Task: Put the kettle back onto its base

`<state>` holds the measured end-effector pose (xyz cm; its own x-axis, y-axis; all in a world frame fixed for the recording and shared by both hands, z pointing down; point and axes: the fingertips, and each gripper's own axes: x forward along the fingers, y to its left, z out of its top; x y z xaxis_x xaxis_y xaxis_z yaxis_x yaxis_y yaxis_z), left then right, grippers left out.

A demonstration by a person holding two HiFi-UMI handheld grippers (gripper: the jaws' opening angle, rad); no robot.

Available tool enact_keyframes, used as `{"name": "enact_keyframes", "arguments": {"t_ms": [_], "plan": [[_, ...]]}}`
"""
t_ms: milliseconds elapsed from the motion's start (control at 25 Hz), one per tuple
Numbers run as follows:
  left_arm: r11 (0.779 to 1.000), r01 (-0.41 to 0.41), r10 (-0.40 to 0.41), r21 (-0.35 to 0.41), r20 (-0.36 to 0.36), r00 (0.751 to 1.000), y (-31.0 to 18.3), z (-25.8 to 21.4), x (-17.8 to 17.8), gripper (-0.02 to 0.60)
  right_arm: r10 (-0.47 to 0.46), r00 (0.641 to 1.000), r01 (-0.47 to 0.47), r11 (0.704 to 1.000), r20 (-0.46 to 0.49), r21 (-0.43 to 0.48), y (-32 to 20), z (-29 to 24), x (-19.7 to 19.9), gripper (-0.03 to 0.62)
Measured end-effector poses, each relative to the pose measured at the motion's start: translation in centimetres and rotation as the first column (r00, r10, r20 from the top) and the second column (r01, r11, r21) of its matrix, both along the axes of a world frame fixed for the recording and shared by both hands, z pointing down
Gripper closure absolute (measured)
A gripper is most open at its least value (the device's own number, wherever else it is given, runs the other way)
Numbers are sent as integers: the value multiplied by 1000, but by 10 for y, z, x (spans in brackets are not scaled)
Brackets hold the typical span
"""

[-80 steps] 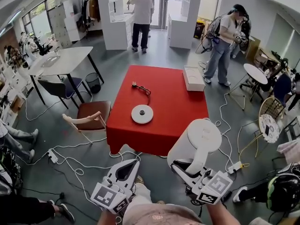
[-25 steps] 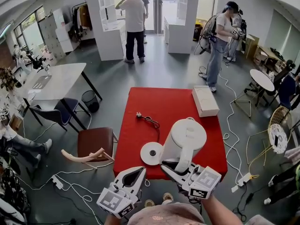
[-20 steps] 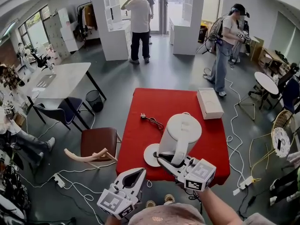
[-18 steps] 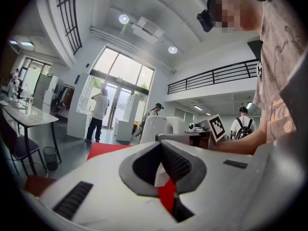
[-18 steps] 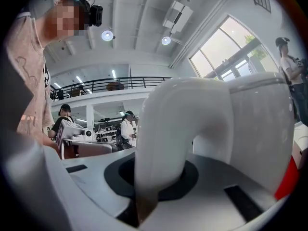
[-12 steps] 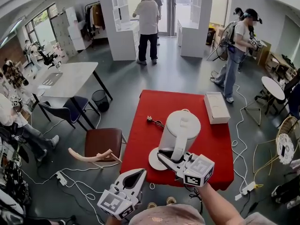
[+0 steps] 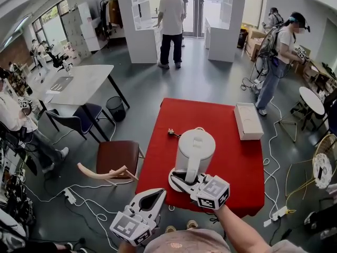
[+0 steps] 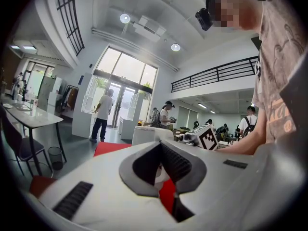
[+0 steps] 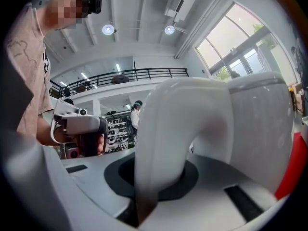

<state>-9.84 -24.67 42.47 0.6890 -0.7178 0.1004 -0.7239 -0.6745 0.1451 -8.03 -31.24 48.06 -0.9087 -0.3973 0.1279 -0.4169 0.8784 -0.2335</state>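
Holds right hand-held gripper [image 7: 185,177] near level over the table's [image 7: 243,162] near edge; clamps jaws on the upright kettle's [image 7: 194,147] handle.

Empty left gripper [image 8: 160,145], jaws together, before red table [image 8: 108,149] and white kettle [image 8: 147,134]
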Motion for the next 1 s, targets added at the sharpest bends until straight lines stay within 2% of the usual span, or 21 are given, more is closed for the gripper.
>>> {"name": "enact_keyframes", "arguments": {"t_ms": [280, 520, 1000], "plan": [[1000, 2, -2, -10, 12, 1000, -2, 6, 2, 583, -41, 998, 41, 999, -44, -16, 4, 29, -15, 536], [1000, 13, -13, -14, 11, 1000, -2, 5, 0, 583, -58, 997, 57, 998, -60, -9, 6, 32, -19, 536], [1000, 13, -13, -21, 16, 1000, 7, 8, 0, 583, -87, 992, 92, 995, -86, 48, 31, 43, -41, 536]]}}
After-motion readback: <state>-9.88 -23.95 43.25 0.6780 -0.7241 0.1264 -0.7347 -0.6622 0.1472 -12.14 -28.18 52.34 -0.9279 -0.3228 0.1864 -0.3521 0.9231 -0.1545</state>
